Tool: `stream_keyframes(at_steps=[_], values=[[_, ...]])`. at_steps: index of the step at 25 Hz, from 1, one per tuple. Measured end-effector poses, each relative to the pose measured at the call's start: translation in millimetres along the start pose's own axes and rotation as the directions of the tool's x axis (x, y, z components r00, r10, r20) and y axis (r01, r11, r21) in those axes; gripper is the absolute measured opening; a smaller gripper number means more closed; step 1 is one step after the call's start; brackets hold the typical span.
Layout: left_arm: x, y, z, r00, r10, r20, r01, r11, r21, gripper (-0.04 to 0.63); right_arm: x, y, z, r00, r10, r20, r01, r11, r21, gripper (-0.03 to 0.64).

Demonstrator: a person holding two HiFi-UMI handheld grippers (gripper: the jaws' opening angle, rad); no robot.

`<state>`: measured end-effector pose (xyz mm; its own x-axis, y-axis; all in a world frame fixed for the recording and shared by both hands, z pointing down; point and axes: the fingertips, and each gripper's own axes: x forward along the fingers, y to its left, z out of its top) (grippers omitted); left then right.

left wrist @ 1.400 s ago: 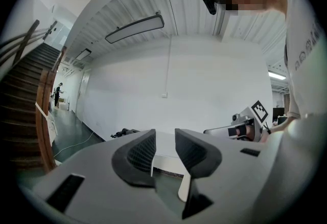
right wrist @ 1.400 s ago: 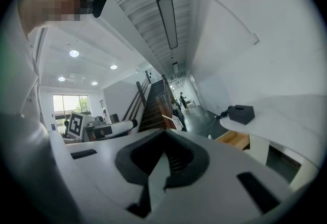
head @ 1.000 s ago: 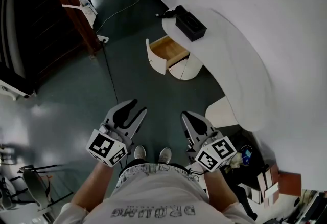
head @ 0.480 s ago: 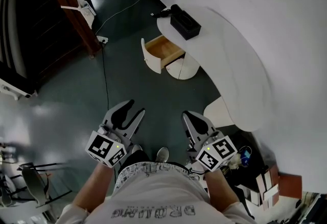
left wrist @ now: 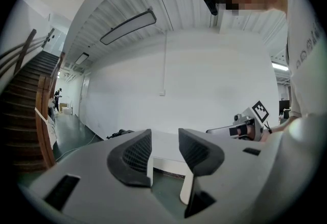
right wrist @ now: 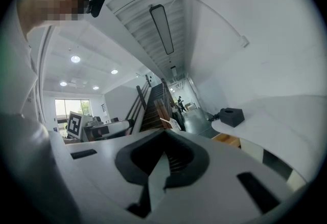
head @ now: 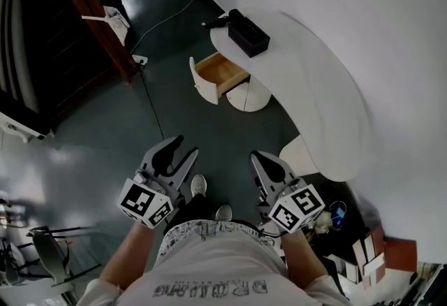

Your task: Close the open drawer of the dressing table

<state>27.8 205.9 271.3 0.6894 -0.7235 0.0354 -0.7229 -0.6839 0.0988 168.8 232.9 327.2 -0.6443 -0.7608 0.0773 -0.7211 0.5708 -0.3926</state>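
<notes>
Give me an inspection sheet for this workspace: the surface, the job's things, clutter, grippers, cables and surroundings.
Surface: white dressing table top, mostly bare.
Job's things: drawer stands open, wooden inside showing, looks empty.
Clutter: black box on the table top, above the drawer.
Grippers: left gripper jaws apart, empty; right gripper jaws together, empty; both well short of the drawer.
Cables: light cable trails across the floor.
Surroundings: dark floor; staircase to the left.

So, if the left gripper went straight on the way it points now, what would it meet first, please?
Most likely the white front of the open drawer on the dressing table: the left gripper, jaws apart and empty, aims across the floor towards it, though depth is hard to judge.
</notes>
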Motion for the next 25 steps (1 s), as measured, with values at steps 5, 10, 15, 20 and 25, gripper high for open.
stream_keyframes(at_steps=[5,10,15,20,25], values=[[6.6,3.8,-0.4,1.000,-0.005,0.009,0.005,1.000,0.001,0.178,3.9,-6.4,1.3,1.000,-0.005,0.002,0.005,1.000,-0.005,0.008],[16.4,14.5,-2.2,1.000,-0.004,0.021,0.004,1.000,-0.005,0.178,12.7,-16.3,3.6,1.000,-0.010,0.001,0.010,1.000,-0.010,0.008],[29.8,32.1,-7.4,1.000,-0.008,0.020,0.008,1.000,-0.021,0.178,29.6,-27.6,4.0,1.000,-0.021,-0.012,0.021,1.000,-0.017,0.008],[49.5,58.3,-11.7,1.000,-0.013,0.009,0.014,0.999,-0.035,0.178,56.3,-43.4,6.3,0.999,-0.033,-0.026,0.033,0.999,-0.009,0.008],[70.8,89.3,-14.8,1.000,-0.022,-0.006,0.022,0.999,-0.046,0.178,88.7,-59.7,10.3,0.998,-0.046,-0.038,0.046,0.999,0.000,0.008]])
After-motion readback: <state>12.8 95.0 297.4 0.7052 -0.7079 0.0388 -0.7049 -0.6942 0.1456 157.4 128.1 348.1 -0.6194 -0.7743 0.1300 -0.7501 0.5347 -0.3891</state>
